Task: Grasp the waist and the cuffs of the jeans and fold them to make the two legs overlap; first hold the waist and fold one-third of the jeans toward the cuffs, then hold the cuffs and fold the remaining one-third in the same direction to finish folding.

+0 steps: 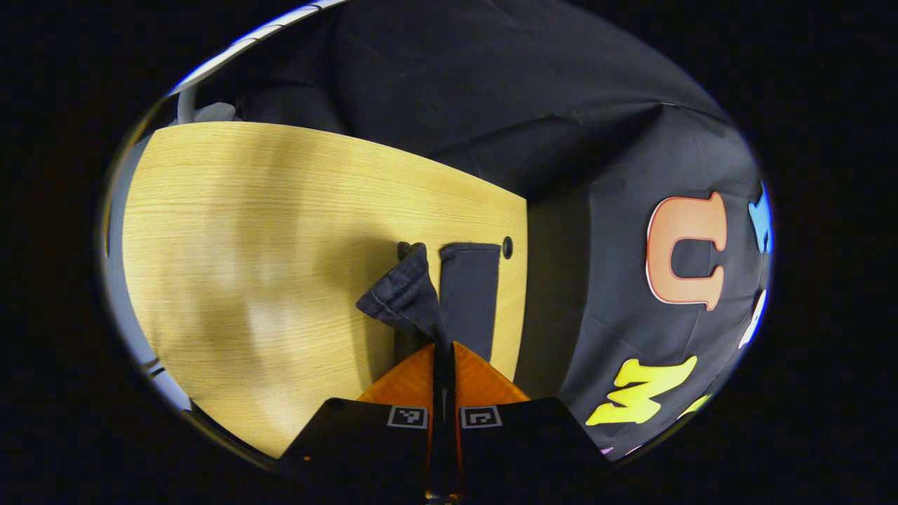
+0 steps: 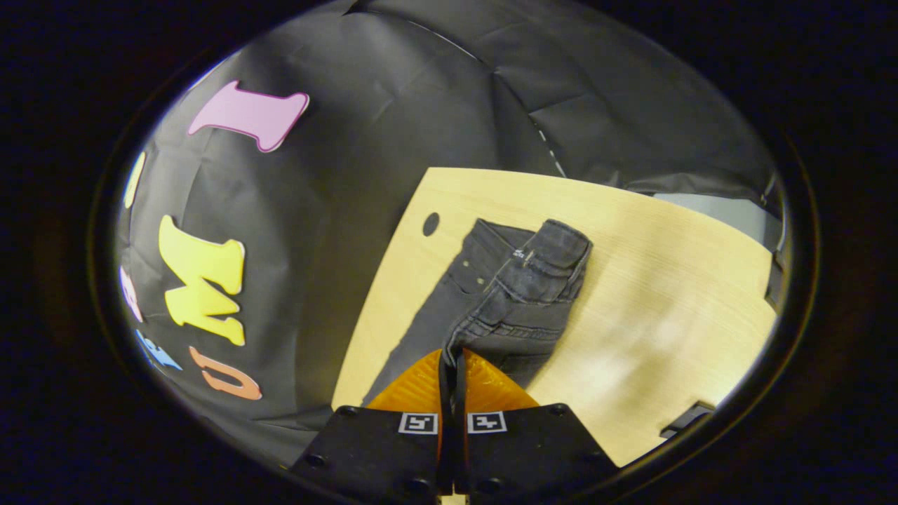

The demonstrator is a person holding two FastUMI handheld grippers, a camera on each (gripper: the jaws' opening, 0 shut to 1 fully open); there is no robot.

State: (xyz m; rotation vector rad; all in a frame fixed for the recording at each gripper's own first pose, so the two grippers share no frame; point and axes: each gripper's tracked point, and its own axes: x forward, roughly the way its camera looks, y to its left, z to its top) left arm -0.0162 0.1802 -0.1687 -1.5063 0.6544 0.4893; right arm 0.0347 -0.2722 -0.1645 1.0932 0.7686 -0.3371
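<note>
Dark jeans (image 2: 515,294) stretch long-ways away from both pinching claws, left claw (image 1: 443,351) on a cuff, right claw (image 2: 452,359) nearer the waist, over the table (image 2: 666,294).

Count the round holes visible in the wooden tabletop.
1 hole: it sits near the table edge by the booth wall, just beside the jeans. The right gripper view shows the same hole. The jeans could be covering others.
</note>
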